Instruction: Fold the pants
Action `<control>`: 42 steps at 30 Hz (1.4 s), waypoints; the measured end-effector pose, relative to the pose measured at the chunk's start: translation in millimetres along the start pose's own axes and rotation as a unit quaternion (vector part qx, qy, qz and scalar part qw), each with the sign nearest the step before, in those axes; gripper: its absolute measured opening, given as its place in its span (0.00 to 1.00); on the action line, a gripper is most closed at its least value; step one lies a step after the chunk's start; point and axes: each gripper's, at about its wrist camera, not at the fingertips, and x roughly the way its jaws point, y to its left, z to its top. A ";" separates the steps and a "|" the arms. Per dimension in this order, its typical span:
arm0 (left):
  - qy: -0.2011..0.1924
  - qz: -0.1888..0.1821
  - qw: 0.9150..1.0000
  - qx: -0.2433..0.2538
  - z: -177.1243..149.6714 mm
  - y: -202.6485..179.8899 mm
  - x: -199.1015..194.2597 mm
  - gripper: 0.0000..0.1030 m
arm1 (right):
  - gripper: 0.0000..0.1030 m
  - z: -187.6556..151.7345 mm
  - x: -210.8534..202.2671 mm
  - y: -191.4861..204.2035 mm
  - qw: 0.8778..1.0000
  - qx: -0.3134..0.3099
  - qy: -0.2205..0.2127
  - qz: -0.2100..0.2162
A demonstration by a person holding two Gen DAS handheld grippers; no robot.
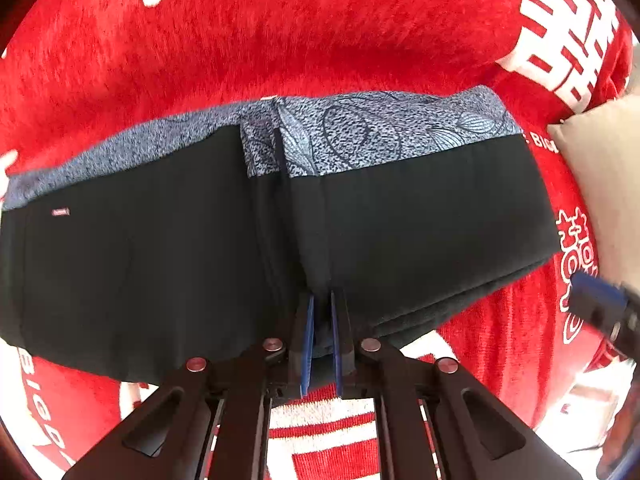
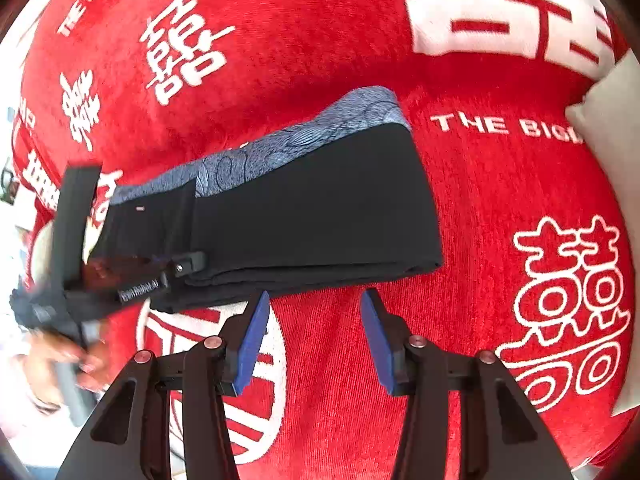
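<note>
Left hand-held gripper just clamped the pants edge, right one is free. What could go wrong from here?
1. The left hand-held gripper pinches only the near edge of the pants; pulling may drag the top layer and undo the stacked folds.
2. The right hand-held gripper hangs open off the cloth, so nothing pins the far end.
3. The plush red blanket may bunch under the sliding pants.

The person's hand (image 2: 68, 356) is motion-blurred, and the cream cushion (image 1: 608, 184) is cut off by the edge.
</note>
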 end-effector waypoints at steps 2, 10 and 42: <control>-0.003 0.014 1.000 -0.002 -1.7 -2.0 -7.5 0.10 | 0.50 14.1 -0.9 -8.2 1.000 0.010 -0.006 0.003; -0.041 0.032 0.998 -0.029 35.2 -8.9 -45.3 0.10 | 0.14 97.1 14.1 -45.9 0.996 0.084 -0.030 -0.004; -0.015 0.050 0.997 -0.051 33.3 -27.3 -7.8 0.10 | 0.26 81.4 47.0 -1.7 0.998 -0.023 0.050 -0.007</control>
